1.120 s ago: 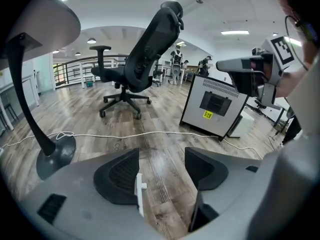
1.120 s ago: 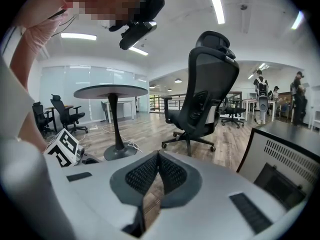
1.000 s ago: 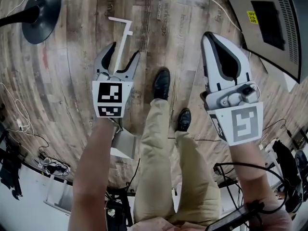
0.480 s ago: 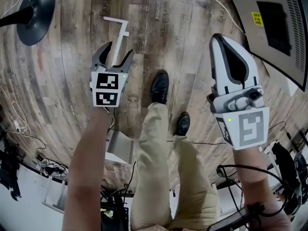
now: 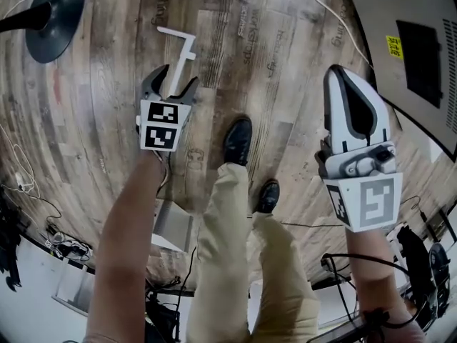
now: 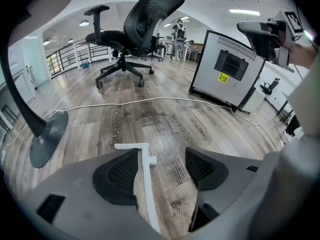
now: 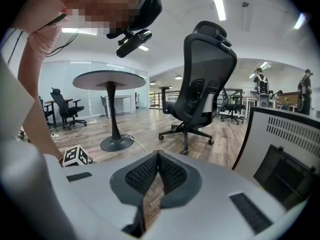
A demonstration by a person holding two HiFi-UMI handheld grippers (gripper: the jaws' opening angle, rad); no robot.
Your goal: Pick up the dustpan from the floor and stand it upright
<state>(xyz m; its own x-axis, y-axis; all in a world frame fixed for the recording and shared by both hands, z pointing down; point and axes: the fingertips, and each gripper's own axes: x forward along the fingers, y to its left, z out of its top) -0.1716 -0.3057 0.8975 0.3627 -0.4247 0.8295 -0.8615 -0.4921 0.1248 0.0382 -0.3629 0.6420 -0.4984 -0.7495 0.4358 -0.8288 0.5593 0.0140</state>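
The dustpan lies on the wooden floor. Its long white handle [image 5: 182, 52], which ends in a crossbar, points away from me, and its pale pan [image 5: 173, 225] shows under my left forearm. My left gripper [image 5: 176, 81] is open and low over the floor, straddling the handle. In the left gripper view the handle [image 6: 145, 168] runs up between the jaws, close along the left pad [image 6: 121, 176], with the left gripper [image 6: 160, 171] gaping wide. My right gripper [image 5: 342, 75] is held up at the right, away from the dustpan; the right gripper [image 7: 157, 160] is shut on nothing.
A black round stand base [image 5: 54, 9] sits far left. A grey cabinet [image 5: 407, 45] with a yellow label stands at the right, a white cable [image 6: 150, 100] crosses the floor beyond the handle, and an office chair [image 6: 142, 31] is behind. The person's shoes [image 5: 237, 138] stand beside the dustpan.
My left gripper has slid forward along the handle toward its crossbar end and dropped lower, still open. My right gripper drifted slightly right and stayed shut.
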